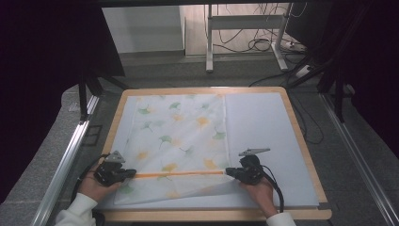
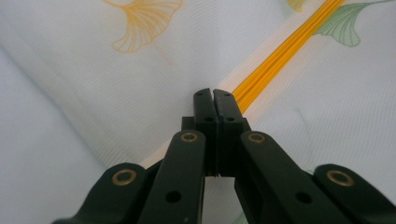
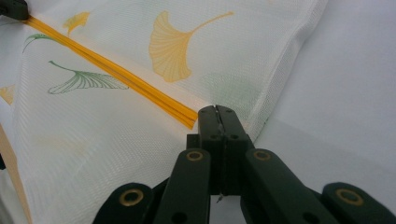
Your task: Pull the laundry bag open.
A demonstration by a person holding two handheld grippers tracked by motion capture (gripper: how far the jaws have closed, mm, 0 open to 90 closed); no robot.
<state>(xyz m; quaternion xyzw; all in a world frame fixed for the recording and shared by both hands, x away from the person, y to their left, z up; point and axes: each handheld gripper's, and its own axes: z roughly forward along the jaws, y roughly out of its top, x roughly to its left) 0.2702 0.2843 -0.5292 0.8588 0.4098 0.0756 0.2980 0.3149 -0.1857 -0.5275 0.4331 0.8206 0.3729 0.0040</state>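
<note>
White mesh cloth (image 1: 179, 141) printed with green and yellow ginkgo leaves lay spread over the left half of a pale mat (image 1: 263, 127) on the wooden table (image 1: 301, 136) in the high view, its near edge folded back so that an orange band (image 1: 181, 173) ran taut across the cloth. At the band's left end sat the left gripper (image 1: 133, 173), at its right end the right gripper (image 1: 228, 172), each held by a hand coming up from the near side of the cloth. From the left gripper view, that gripper (image 2: 214, 93) had its jaws pressed together, pinching the cloth (image 2: 116, 93) right where the orange band (image 2: 280, 51) ended. From the right gripper view, the right gripper (image 3: 216, 111) was likewise clamped tight on the cloth (image 3: 116, 140) at the band's (image 3: 121, 77) near end, just beside the cloth's folded side edge, with bare mat (image 3: 355, 93) beyond that edge.
</note>
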